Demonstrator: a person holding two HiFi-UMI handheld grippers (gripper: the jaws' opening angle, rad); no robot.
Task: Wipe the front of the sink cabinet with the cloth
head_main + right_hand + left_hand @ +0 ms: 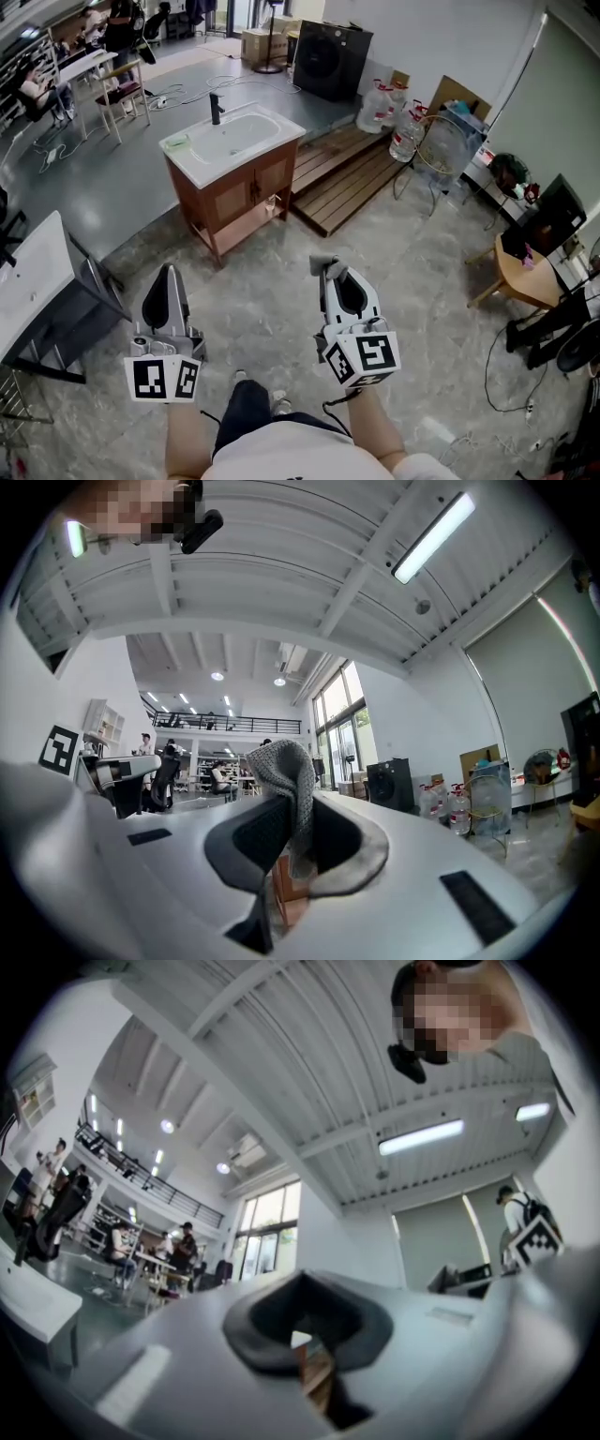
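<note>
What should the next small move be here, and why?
Probably step forward and carry the right gripper toward the sink cabinet. Its jaws are shut on the grey cloth, but the cabinet front stands well ahead across the floor, nowhere near the cloth, so wiping cannot begin from here.

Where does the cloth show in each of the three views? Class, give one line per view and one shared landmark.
Head view: the cloth sits near the centre, at the tip of the right gripper.
Left gripper view: not in it.
Right gripper view: centre, pinched between the jaws and sticking up.
Shared landmark: the wooden sink cabinet, a brown patch low between the jaws in both gripper views.
</note>
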